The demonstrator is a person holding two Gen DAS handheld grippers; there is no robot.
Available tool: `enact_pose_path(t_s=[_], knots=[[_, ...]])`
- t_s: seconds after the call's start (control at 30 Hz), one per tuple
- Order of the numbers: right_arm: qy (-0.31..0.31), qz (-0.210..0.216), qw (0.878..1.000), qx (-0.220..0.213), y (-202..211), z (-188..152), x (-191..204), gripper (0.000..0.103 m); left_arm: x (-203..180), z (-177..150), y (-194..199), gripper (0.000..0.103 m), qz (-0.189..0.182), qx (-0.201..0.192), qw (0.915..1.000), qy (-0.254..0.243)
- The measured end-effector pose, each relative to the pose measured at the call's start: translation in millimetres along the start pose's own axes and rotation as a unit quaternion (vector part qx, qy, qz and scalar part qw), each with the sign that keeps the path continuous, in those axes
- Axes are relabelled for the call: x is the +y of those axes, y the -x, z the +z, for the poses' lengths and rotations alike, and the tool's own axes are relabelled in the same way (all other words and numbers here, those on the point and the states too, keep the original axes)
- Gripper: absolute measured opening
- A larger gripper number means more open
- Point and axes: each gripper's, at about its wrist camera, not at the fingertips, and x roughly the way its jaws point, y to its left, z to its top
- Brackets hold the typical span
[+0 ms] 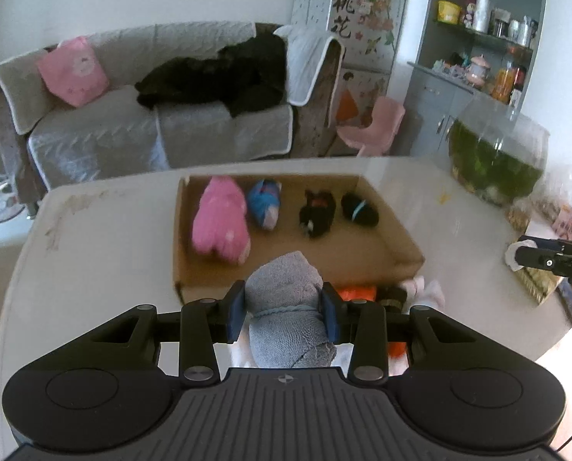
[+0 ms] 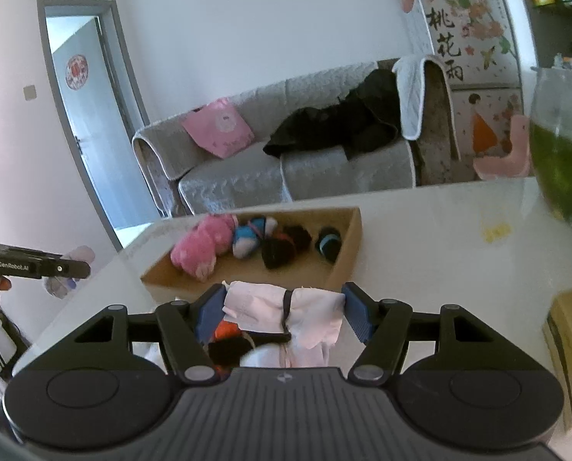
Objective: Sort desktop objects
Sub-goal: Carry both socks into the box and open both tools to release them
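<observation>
At the bottom centre of the left wrist view, the left gripper (image 1: 284, 309) is clamped on a grey rolled sock bundle (image 1: 286, 299), its blue pads pressing both sides, and the bundle is held above the white table (image 1: 105, 238). Just to the right of it, low on the table, lie an orange bundle (image 1: 359, 292) and a dark one (image 1: 391, 295). At the bottom centre of the right wrist view, the right gripper (image 2: 284, 307) grips a pale pink bundle (image 2: 282, 313) banded with a dark loop, raised above the table.

Beyond, in the middle of both frames, sits an open cardboard box (image 1: 363, 261). In it lie four bundles in a row: a pink one (image 1: 220, 223) at the left, then a blue one (image 1: 265, 207), a black one (image 1: 316, 213) and a black one with a blue band (image 1: 359, 209).

At the right edge stands a glass fishbowl (image 1: 497, 153) of green water. Farthest, across the upper frame, is a grey sofa (image 1: 132, 130) with a pink cushion (image 1: 72, 71).
</observation>
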Motion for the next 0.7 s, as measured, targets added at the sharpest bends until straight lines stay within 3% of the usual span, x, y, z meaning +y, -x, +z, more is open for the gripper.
enact_pose_path(t_s=[0.33,0.7], knots=[[-0.024,0.034,0.999,-0.010,-35,43,-9,0.062,-1,50,-40,0.047,-0.005,-0.005,1.0000,-0.006],[-0.026,0.057,0.998,0.011,-77,65,-8,0.062,-4,72,-103,0.047,-0.014,0.018,0.9997,-0.001]])
